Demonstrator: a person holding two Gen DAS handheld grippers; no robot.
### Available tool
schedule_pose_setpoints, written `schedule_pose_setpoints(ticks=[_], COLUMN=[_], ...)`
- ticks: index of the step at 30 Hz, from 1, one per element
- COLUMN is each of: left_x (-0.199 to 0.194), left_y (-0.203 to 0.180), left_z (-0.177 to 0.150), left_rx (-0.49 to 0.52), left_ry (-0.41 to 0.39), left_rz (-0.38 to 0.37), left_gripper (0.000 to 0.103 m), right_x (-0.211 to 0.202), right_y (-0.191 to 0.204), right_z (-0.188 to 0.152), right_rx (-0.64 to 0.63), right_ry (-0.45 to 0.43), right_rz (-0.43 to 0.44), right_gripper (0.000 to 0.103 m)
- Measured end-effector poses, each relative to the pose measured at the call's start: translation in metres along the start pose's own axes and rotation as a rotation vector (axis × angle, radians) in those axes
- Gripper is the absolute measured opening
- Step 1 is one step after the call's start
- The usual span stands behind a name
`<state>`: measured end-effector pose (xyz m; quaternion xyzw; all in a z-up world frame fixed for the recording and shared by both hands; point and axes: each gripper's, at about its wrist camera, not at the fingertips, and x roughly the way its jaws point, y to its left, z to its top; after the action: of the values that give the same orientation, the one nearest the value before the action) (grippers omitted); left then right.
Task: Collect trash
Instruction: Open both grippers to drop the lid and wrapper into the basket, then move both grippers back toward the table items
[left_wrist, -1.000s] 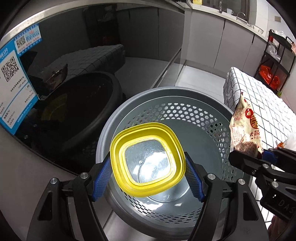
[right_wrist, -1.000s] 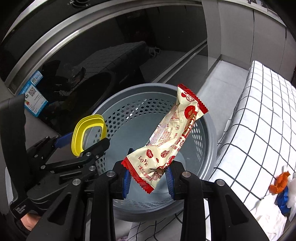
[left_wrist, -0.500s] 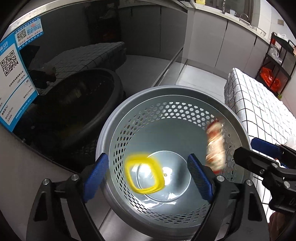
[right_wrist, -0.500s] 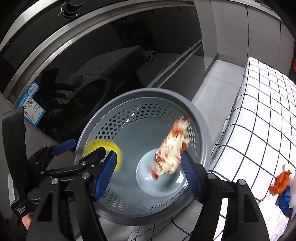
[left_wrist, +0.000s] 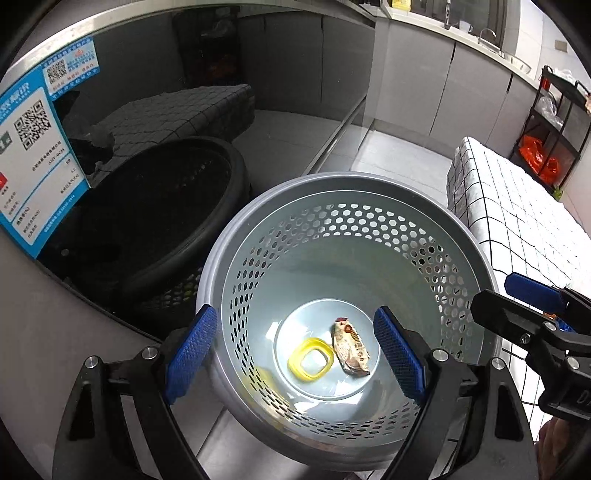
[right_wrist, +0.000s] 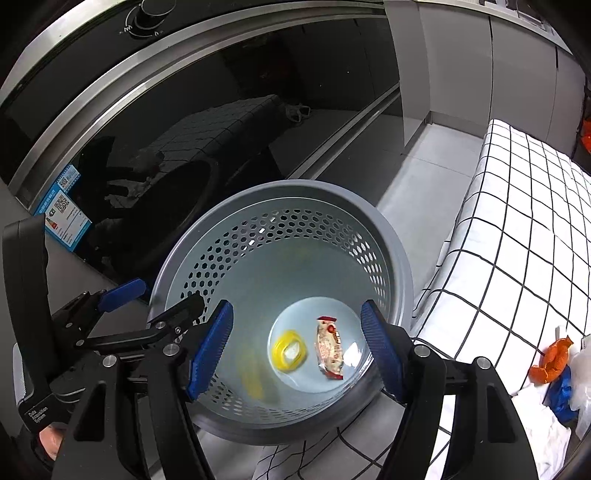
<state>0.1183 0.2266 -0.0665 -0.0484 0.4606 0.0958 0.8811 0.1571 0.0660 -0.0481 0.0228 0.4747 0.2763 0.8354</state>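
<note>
A grey perforated trash basket (left_wrist: 476, 254) stands on the floor; it also shows in the right wrist view (right_wrist: 400, 258). On its bottom lie a yellow plastic lid (left_wrist: 310, 359) (right_wrist: 289, 350) and a red-and-cream snack wrapper (left_wrist: 351, 347) (right_wrist: 330, 349), side by side. My left gripper (left_wrist: 295, 354) is open and empty above the basket. My right gripper (right_wrist: 297, 350) is open and empty above it too, and shows at the right of the left wrist view (left_wrist: 532, 306).
A dark glass oven door (right_wrist: 221, 122) stands behind the basket. A white grid-patterned cloth (right_wrist: 517, 229) covers a surface to the right, with orange and blue scraps (right_wrist: 552, 363) on it. A shelf rack (left_wrist: 554, 129) stands far right.
Both grippers opened. The yellow lid dropped from the left gripper and the snack wrapper from the right; both fell to the basket bottom.
</note>
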Motion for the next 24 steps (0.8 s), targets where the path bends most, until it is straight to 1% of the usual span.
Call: schedule_pose_setpoints(ticks=[12, 24], left_x=[-0.020, -0.049], left_y=[-0.002, -0.013], left_z=[-0.008, -0.021], left_rx=[0.010, 0.046], left_ry=[-0.033, -0.078], left_rz=[-0.004, -0.023], left_gripper=[0.085, 0.086], right_x=[-0.021, -0.063], right_y=[0.001, 0.006], right_z=[-0.020, -0.051], right_rx=[0.012, -0.004], right_ry=[-0.028, -0.109], right_rz=[-0.046, -0.112], right_gripper=[0.069, 0.069])
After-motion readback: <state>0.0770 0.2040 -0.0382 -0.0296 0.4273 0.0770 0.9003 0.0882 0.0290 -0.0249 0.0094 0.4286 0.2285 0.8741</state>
